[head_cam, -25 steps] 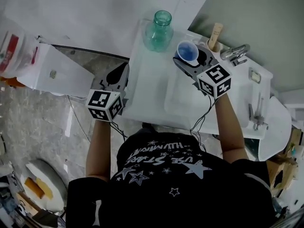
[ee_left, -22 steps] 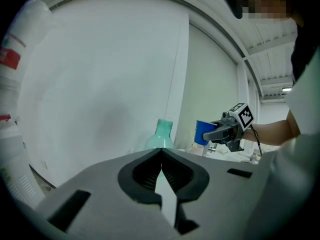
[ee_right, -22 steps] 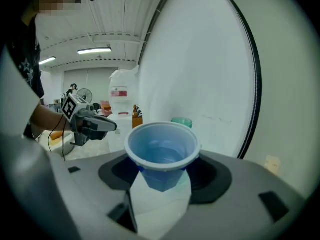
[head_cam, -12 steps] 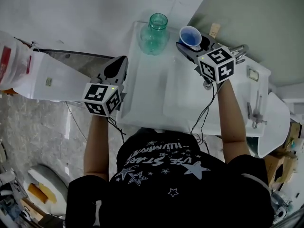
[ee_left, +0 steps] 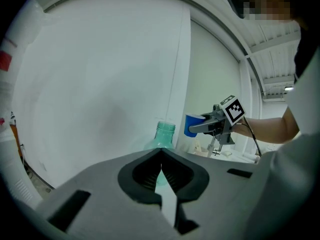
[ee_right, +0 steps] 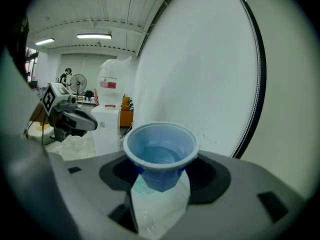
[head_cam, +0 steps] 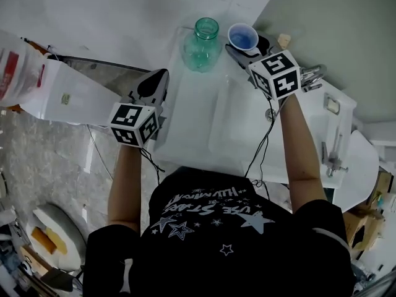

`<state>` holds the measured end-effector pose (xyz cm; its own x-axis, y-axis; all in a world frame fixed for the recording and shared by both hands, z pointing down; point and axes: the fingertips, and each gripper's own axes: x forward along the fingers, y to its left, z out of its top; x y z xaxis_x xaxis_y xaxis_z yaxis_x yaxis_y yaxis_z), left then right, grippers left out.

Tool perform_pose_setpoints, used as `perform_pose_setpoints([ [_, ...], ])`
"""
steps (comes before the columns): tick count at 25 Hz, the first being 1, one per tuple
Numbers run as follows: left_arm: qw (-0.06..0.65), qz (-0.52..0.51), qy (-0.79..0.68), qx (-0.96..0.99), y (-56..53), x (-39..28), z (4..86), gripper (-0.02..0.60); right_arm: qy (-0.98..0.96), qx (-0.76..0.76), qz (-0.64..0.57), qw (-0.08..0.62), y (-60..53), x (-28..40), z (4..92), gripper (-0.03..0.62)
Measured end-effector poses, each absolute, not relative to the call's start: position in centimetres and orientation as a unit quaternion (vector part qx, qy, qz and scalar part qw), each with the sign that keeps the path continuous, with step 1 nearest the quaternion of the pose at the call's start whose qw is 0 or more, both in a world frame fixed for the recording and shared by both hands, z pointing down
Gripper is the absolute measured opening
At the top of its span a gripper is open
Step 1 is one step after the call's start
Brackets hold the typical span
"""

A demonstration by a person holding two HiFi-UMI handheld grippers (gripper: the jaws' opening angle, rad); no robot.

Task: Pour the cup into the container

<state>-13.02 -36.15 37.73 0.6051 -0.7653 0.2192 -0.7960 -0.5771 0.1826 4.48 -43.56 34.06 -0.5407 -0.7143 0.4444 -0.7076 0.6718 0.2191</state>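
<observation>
While right tongs [ee_right: 159, 181] close further, cup [ee_right: 161, 146] sits between.

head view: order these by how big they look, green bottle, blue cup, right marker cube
1. green bottle and right marker cube: about alike, cube nearer the camera, so unranked
2. blue cup: smallest

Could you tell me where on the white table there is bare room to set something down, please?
The near-left strip of the white table, from the green glass bottle back to the near edge, is bare, as is the shallow recess beside it. The right end is crowded with metal fittings.
</observation>
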Motion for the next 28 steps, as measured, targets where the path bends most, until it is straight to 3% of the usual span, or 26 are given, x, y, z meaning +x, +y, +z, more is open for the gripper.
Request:
perform_pose_setpoints([
  [10,0.138,0.055,-0.450,0.880,-36.6,-13.7,37.7,0.009,-0.858,0.430,-0.020,0.279,-46.9,4.7,33.4,0.270],
  [28,0.144,0.043,-0.455,0.878,-38.0,-15.7,38.0,0.009,-0.789,0.430,-0.151,0.412,-50.0,3.1,32.7,0.270],
])
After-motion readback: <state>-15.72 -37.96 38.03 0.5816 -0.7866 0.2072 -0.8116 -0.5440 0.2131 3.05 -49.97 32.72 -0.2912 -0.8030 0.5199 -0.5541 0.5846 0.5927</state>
